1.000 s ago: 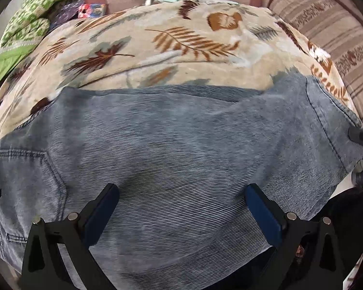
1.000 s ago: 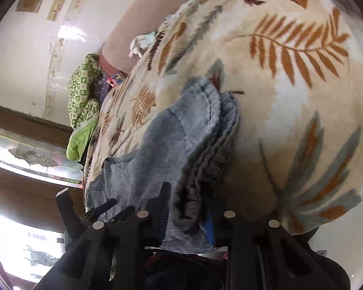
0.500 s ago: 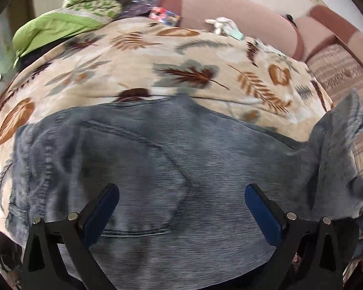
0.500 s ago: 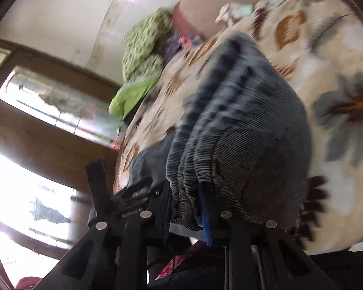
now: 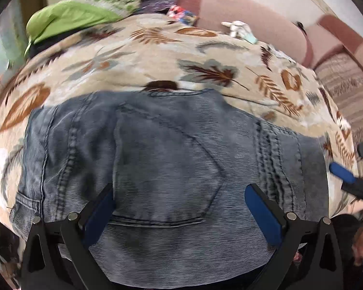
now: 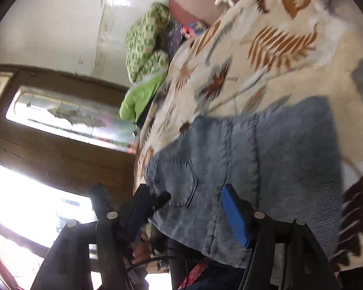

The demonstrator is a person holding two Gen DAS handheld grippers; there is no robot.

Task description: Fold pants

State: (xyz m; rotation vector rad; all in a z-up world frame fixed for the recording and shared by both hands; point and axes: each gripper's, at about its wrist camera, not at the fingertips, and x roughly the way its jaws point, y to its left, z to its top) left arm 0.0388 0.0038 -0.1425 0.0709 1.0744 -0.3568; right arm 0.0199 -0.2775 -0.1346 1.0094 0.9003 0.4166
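Observation:
The grey-blue corduroy pants (image 5: pixel 171 159) lie folded on the leaf-print bedspread (image 5: pixel 157 55), back pocket up, with the leg end laid over at the right. My left gripper (image 5: pixel 179 207) is open and empty just above the pocket. My right gripper (image 6: pixel 188 207) is open and empty over the pants (image 6: pixel 266 159) near their front edge; it also shows in the left wrist view (image 5: pixel 348 178) at the pants' right side. The left gripper's dark fingers (image 6: pixel 135 205) show at the pants' left edge in the right wrist view.
A green quilt and pillow (image 5: pixel 84 17) are heaped at the far left of the bed. A white cloth (image 5: pixel 239 27) and a colourful packet (image 5: pixel 184 15) lie by the brown headboard (image 5: pixel 242 12). A striped cushion (image 5: pixel 350 84) is at the right. A window (image 6: pixel 48 120) is left.
My right gripper carried the leg end over onto the pants, opened and let it go. The fold now lies flat. My left gripper shifted left over the pocket and stayed open.

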